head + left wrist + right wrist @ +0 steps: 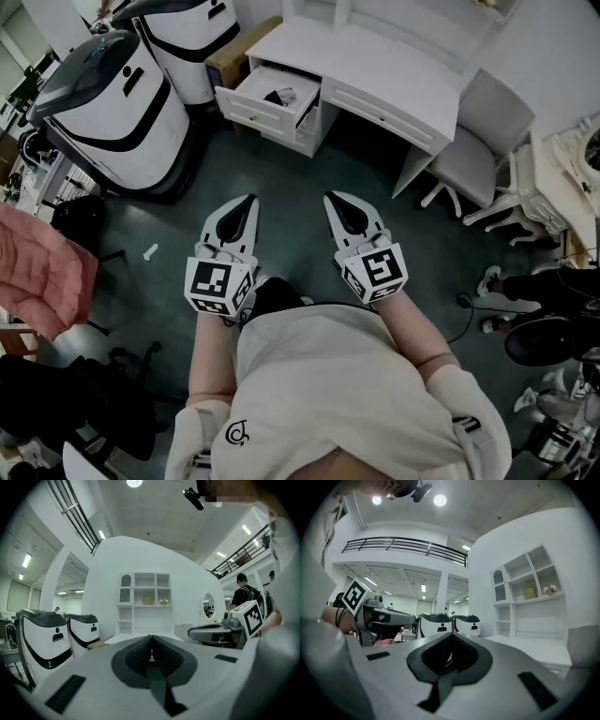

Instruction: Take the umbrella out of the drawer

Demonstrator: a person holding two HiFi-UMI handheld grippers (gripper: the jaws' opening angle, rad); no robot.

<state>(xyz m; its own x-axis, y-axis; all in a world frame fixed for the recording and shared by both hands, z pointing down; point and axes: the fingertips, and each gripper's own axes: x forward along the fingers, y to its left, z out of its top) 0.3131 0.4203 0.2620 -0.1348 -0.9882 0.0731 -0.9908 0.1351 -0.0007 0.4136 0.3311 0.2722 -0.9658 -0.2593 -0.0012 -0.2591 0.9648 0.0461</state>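
The drawer (pixel 267 101) stands pulled out from the left end of the white bench (pixel 375 66), its front edge jutting over the dark floor (pixel 281 173). Inside lies the umbrella (pixel 278 95), a small dark bundle against the drawer's pale bottom, too small to make out further.

Both grippers are held level, side by side and well short of the drawer. The left gripper (pixel 249 199) has its fingers (pixel 140 654) pressed together with nothing between them. The right gripper (pixel 332 197) likewise has its fingers (pixel 461 654) together on nothing.

Between the fingertips and the drawer front the floor is bare. To the left, two white machines (pixel 117 103) stand near the drawer's left side, the nearer one's dark base reaching toward that strip. To the right, a white chair (pixel 478 155) sits beside the bench's leg, well apart from the drawer.
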